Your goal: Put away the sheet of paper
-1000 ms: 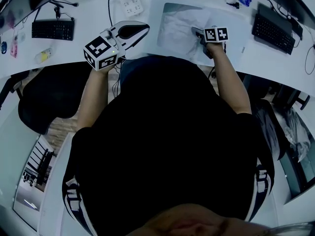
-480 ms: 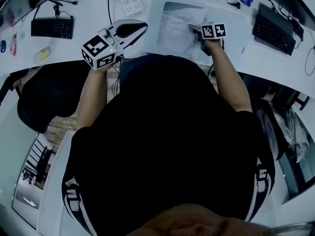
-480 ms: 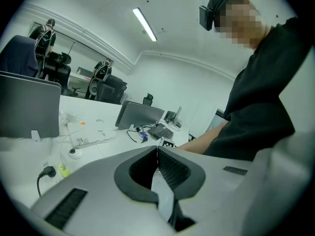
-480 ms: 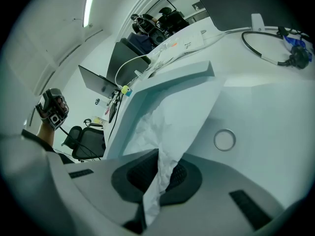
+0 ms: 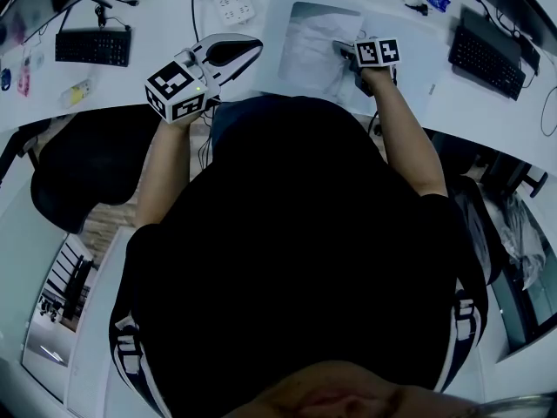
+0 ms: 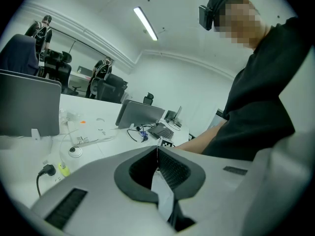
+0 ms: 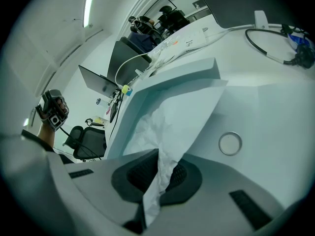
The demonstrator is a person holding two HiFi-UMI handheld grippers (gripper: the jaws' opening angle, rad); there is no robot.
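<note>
Desk (image 5: 157,24), white: black keyboard (image 5: 93,47) at left, second keyboard (image 5: 493,57) at far right, power strip (image 5: 231,3) between them. Black chair (image 5: 87,177) stood at near edge, left side.

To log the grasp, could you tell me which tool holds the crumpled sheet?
The right tool, shut on the sheet; the left tool hovers apart from it.

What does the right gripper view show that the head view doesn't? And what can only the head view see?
Only the right gripper view shows the ceiling light. It also shows, close up, the right gripper with its jaws shut on the crumpled sheet of paper.

Only the head view shows the person's black top from above and the black keyboard at the right.

Both show the paper, the right gripper holding it, and the white box whose opening the paper lies over.
</note>
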